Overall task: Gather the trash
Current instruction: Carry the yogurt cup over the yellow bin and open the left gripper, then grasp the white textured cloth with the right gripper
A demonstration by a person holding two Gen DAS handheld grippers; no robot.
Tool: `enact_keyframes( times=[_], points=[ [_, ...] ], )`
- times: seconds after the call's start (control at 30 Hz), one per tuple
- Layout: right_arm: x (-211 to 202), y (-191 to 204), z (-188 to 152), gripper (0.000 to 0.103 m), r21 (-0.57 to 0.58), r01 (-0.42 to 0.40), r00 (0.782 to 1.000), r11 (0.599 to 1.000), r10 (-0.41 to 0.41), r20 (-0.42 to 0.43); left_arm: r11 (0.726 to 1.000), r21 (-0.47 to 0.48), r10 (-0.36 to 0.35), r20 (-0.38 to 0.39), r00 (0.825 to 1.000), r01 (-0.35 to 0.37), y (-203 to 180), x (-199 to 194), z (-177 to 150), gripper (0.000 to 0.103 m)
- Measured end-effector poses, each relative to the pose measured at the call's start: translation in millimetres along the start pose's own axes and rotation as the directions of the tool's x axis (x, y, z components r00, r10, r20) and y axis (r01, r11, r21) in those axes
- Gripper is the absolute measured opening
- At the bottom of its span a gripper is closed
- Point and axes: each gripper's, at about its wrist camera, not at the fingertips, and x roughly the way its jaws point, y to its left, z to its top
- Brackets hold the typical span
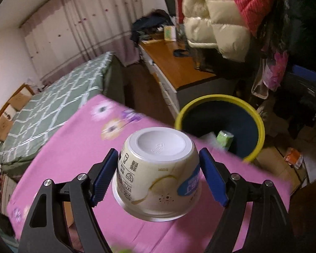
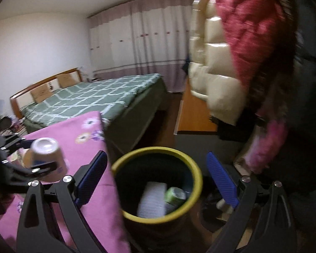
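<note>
- The left gripper [image 1: 158,175] holds a white cup [image 1: 158,172] upside down, above the pink counter [image 1: 73,147], near the bin [image 1: 261,126].
- The right gripper [image 2: 158,179] is wide and empty, above the bin.
- A green can [image 2: 176,195] lies inside the bin.

Left gripper [image 1: 158,172] with matte black angular arms, triangular cut-outs near seven and five o'clock, round silver screws at the pivots, ribbed blue finger pads [image 1: 104,176], right gripper [image 2: 155,179] of identical black-and-blue build with silver screws
</note>
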Motion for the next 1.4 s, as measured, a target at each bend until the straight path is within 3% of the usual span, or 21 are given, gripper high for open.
enact_keyframes(
  times=[0.13, 0.33, 0.4, 0.47, 0.53, 0.63, 0.77, 0.83, 0.93, 1.0, 1.1, 1.13, 1.23, 1.4],
  points=[
    [-3, -31, -11, 0.091, 0.039, 0.034, 0.999, 0.999, -0.033, -0.022, 0.998, 0.003, -0.062, -0.039, 0.997, 0.062, -35, 52, 31, 0.078],
    [-8, -61, -18, 0.091, 0.081, 0.076, 0.997, 0.994, -0.074, -0.022, 0.998, 0.008, -0.057, -0.103, 0.993, 0.058, -77, 112, 53, 0.079],
    [-9, -67, -19, 0.091, 0.102, 0.077, 0.997, 0.992, -0.076, -0.017, 0.999, -0.011, -0.049, -0.099, 0.994, 0.048, -80, 122, 58, 0.097],
    [-10, -69, -18, 0.091, 0.105, 0.078, 0.997, 0.991, -0.077, -0.016, 0.999, -0.033, -0.032, -0.091, 0.995, 0.029, -78, 123, 60, 0.097],
    [-9, -68, -19, 0.091, 0.101, 0.08, 0.997, 0.992, -0.079, -0.017, 0.997, -0.076, -0.035, -0.077, 0.996, 0.029, -68, 112, 59, 0.097],
    [-3, -58, -18, 0.091, 0.092, 0.059, 0.998, 0.994, -0.057, -0.026, 0.989, -0.151, -0.015, -0.009, 1.0, 0.014, -36, 65, 52, 0.097],
    [10, -27, -18, 0.091, 0.058, -0.018, 0.998, 0.998, 0.021, -0.057, 0.971, -0.236, 0.053, 0.1, 0.994, -0.028, 12, -11, 29, 0.098],
    [17, -2, -20, 0.091, 0.024, -0.074, 0.994, 0.997, 0.076, -0.08, 0.954, -0.288, 0.122, 0.134, 0.983, -0.079, 41, -48, 8, 0.098],
    [23, 29, -24, 0.091, -0.027, -0.127, 0.987, 0.992, 0.123, -0.105, 0.908, -0.383, 0.242, 0.147, 0.959, -0.17, 88, -94, -34, 0.098],
    [28, 58, -29, 0.091, -0.059, -0.191, 0.973, 0.98, 0.182, -0.14, 0.863, -0.449, 0.321, 0.13, 0.938, -0.233, 119, -118, -65, 0.098],
    [31, 92, -35, 0.091, -0.095, -0.25, 0.957, 0.963, 0.231, -0.175, 0.778, -0.539, 0.439, 0.1, 0.893, -0.322, 163, -150, -115, 0.098],
    [31, 100, -36, 0.091, -0.107, -0.26, 0.954, 0.96, 0.238, -0.182, 0.732, -0.571, 0.49, 0.064, 0.869, -0.371, 181, -160, -136, 0.098],
    [30, 142, -45, 0.091, -0.146, -0.333, 0.928, 0.931, 0.297, -0.223, 0.629, -0.639, 0.575, -0.001, 0.818, -0.442, 218, -180, -180, 0.098],
    [23, 195, -62, 0.091, -0.185, -0.426, 0.889, 0.886, 0.372, -0.266, 0.477, -0.704, 0.695, -0.063, 0.716, -0.525, 256, -202, -240, 0.098]
  ],
)
